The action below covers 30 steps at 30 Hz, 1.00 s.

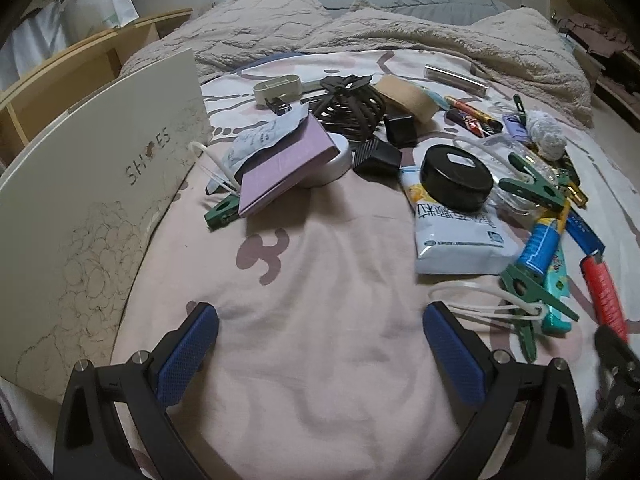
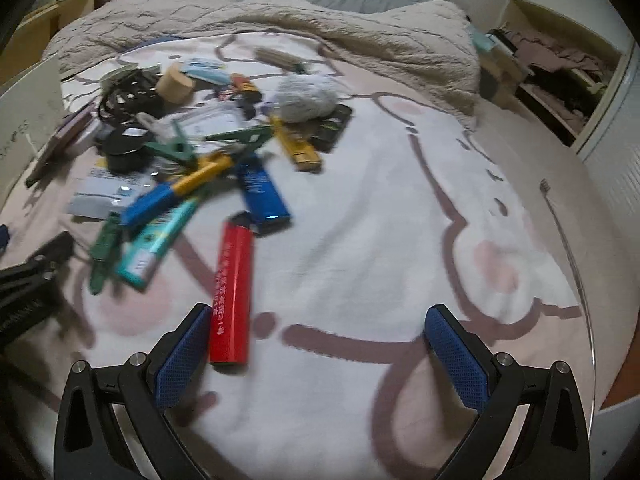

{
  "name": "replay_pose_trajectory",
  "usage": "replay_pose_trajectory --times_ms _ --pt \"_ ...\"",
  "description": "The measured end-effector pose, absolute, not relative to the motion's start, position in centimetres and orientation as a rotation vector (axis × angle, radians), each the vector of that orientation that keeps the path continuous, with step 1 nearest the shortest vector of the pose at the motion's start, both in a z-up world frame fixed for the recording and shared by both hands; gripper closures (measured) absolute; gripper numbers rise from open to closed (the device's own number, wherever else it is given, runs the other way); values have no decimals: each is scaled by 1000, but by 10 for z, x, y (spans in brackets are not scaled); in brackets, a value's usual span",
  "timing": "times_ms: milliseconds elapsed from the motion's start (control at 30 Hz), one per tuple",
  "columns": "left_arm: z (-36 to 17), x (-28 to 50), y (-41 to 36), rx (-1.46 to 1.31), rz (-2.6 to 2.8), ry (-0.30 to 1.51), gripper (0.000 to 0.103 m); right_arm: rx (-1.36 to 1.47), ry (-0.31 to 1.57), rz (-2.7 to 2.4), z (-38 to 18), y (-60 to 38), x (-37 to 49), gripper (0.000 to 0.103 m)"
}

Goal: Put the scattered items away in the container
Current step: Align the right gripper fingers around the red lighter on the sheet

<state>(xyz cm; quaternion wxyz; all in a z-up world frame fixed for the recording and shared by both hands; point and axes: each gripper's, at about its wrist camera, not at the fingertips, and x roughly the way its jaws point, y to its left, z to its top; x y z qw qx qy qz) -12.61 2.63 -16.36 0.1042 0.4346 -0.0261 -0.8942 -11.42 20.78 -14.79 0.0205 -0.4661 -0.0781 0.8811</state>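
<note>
Basically both our left gripper point(image 1: 320, 344) and right gripper point(image 2: 318, 344) gape empty, clutter pile point(image 1: 400, 152) right of the shoe box point(image 1: 100, 168), red lighter point(image 2: 233, 288) nearest; blurry approach risks nudging it away.

The light is dim and soft, with weak shadows. The left wrist picture is sharp. The right wrist picture is blurry all over, so the writing on the red plastic lighter point(image 2: 232, 292) smears. Both pictures bend round at the edges, and their corners go black.
</note>
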Motion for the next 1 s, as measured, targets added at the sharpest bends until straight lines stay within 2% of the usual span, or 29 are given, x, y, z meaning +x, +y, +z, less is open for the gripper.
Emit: replay_pose_trajectory --times_ms 133,433,667,1000 --pt "-161 -128 25 1296 -2659 -72 0 -1477 -129 2765 -152 221 -116 0" --pt "-154 -126 30 1319 -2780 -31 0 -1458 -123 2782 -155 218 -116 0" --pt "-162 -145 31 1381 -2709 -14 0 -1418 -142 2811 -156 218 -112 0" --pt "-163 -126 18 1348 -2646 -25 0 -1397 -137 2835 -156 219 -109 0"
